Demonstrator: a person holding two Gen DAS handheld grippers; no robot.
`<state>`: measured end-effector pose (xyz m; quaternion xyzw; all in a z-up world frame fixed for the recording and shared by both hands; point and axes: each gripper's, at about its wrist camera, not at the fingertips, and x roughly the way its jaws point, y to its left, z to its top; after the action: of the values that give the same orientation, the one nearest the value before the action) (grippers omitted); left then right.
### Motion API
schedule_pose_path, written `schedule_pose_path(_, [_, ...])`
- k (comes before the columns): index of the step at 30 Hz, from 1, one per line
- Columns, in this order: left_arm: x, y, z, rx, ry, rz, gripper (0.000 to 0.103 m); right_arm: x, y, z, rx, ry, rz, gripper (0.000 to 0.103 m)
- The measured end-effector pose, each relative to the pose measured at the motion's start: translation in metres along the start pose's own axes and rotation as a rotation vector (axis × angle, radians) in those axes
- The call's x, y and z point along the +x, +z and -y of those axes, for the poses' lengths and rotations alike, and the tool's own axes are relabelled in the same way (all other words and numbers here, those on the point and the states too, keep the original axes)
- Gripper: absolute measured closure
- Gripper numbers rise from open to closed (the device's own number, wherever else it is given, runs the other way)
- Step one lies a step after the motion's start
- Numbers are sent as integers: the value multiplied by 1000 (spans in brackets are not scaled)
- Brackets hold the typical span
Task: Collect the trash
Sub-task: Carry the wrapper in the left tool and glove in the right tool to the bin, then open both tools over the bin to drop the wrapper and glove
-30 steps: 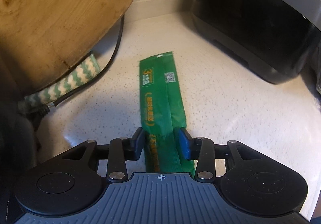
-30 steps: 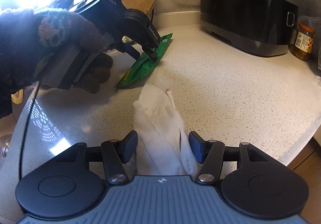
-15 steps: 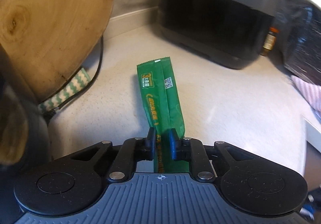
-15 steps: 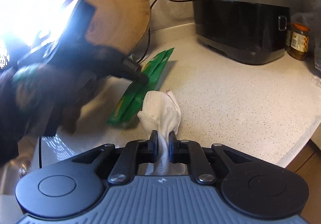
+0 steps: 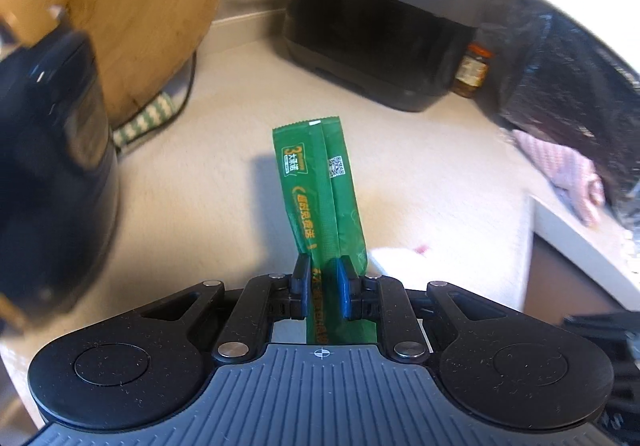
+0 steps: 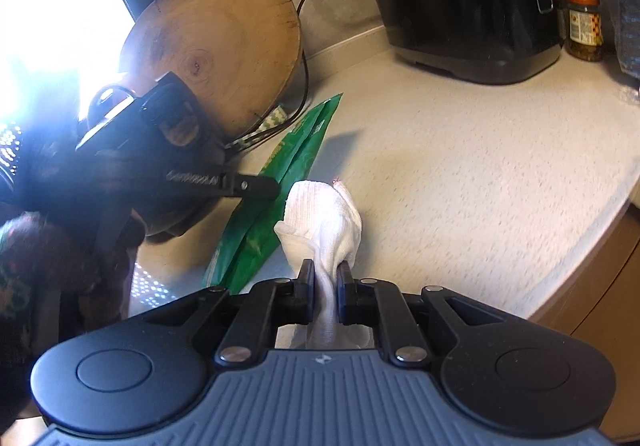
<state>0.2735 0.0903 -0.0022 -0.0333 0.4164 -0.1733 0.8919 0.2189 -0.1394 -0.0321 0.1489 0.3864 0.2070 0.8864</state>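
Left gripper [image 5: 323, 288] pinching green wrapper [image 5: 320, 198] lifted off the counter [image 5: 420, 150], right gripper [image 6: 323, 291] clamped on white tissue [image 6: 324, 218], wrapper beside it, rice cooker [image 6: 468, 2] behind.

The speckled white counter [image 6: 460, 174] carries a black cooker [image 6: 472, 6] at one o'clock, a jar [image 6: 585, 26] beside it, and a round wooden board [image 6: 216, 50] at eleven o'clock.
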Motion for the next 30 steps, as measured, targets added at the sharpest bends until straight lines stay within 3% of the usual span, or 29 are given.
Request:
schedule_pose_path(6, [-18, -31, 21, -3, -139, -37, 85, -24, -11, 10, 44, 4, 17, 93])
schedule_pose_path(12, [5, -57, 88, 90, -323, -154, 85, -68, -51, 54, 153, -141, 28, 92])
schedule_pose_path(17, [47, -96, 155, 158, -429, -318, 90, -104, -114, 112, 363, -290, -9, 92])
schedule_pose_path(21, [88, -137, 194, 220, -449, -455, 91, -114, -171, 156, 524, -371, -97, 92])
schedule_pose_path(23, [113, -158, 206, 257, -410, -499, 92, -109, -198, 176, 594, -387, -147, 93])
schedule_pose_path(27, [172, -197, 214, 215, -341, -610, 92, -86, -244, 213, 700, -390, -224, 92])
schedule_pose_path(30, [184, -213, 216, 201, -298, -635, 92, -67, -267, 236, 730, -401, -262, 90])
